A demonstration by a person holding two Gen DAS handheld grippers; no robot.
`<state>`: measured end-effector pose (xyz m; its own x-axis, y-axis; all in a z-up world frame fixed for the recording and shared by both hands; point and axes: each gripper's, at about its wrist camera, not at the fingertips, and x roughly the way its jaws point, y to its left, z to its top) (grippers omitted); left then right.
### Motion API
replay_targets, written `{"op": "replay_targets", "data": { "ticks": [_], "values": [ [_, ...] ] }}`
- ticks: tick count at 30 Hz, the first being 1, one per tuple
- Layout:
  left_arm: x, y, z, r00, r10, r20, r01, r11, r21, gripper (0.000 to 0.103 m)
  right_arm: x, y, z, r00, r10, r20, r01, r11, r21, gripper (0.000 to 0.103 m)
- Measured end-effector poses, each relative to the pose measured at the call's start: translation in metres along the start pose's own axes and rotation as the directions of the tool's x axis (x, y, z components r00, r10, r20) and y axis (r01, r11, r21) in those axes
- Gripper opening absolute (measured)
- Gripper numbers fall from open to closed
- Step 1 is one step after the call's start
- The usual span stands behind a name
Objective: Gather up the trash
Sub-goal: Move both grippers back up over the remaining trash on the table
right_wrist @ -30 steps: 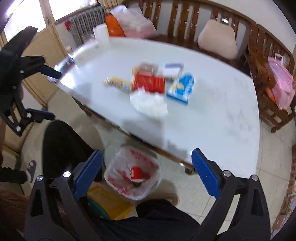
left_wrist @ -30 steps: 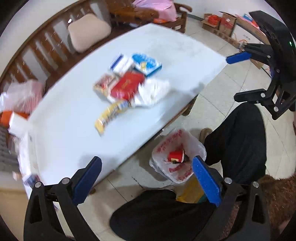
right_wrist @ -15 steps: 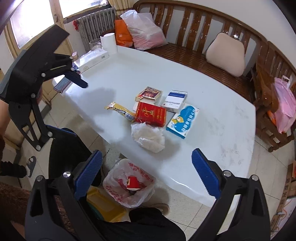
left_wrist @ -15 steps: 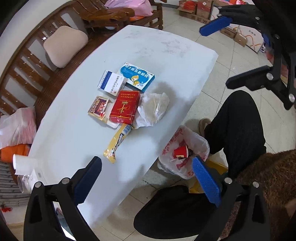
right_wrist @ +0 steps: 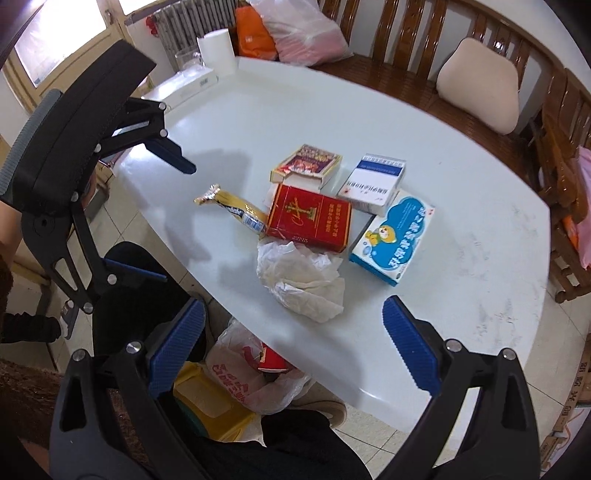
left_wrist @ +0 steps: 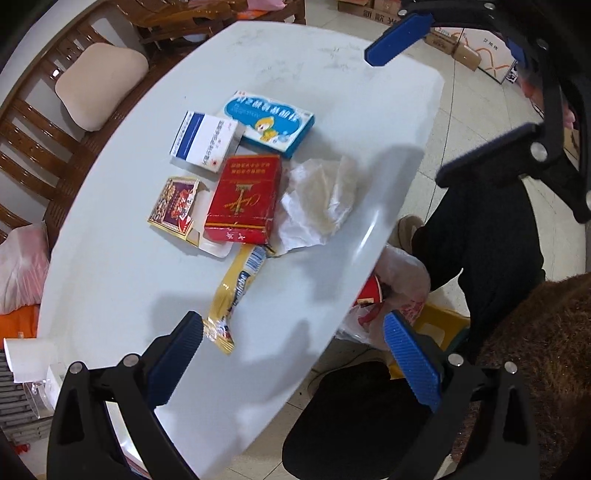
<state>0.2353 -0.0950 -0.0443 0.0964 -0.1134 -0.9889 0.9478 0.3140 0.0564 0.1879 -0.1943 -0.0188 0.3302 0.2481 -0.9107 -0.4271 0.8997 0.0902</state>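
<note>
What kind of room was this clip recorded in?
Probably a home living or dining room: a white oval table strewn with packaging, a curved wooden slatted bench with a beige cushion behind it, and a ribbed radiator under the window.

Both the left gripper [left_wrist: 293,349] and the right gripper [right_wrist: 293,330] are hovering with jaws spread wide, gripping nothing.
</note>
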Motion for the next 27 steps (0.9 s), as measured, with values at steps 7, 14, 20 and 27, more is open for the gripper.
{"op": "replay_targets", "data": {
  "ticks": [7,14,20,27],
  "values": [
    [0.027,0.019,0.002,0.999,-0.023,-0.029,0.023,1.0,-0.011,0.096,0.037,-0.007,0.007,0.998,0.016,-0.061,-0.017,1.0,-0.005,0.095],
    [0.054,0.035,0.004,0.997,-0.06,-0.054,0.058,0.998,-0.038,0.096,0.071,-0.012,0.008,0.992,0.036,-0.118,-0.038,0.999,-0.009,0.095],
    [0.072,0.043,0.007,0.995,-0.074,-0.069,0.071,0.996,-0.052,0.096,0.101,-0.015,0.005,0.984,0.056,-0.169,-0.057,0.998,-0.003,0.095],
    [0.085,0.054,0.009,0.994,-0.082,-0.079,0.075,0.993,-0.086,0.096,0.122,-0.017,0.005,0.982,0.024,-0.188,-0.026,1.0,-0.008,0.095]
  ]
}}
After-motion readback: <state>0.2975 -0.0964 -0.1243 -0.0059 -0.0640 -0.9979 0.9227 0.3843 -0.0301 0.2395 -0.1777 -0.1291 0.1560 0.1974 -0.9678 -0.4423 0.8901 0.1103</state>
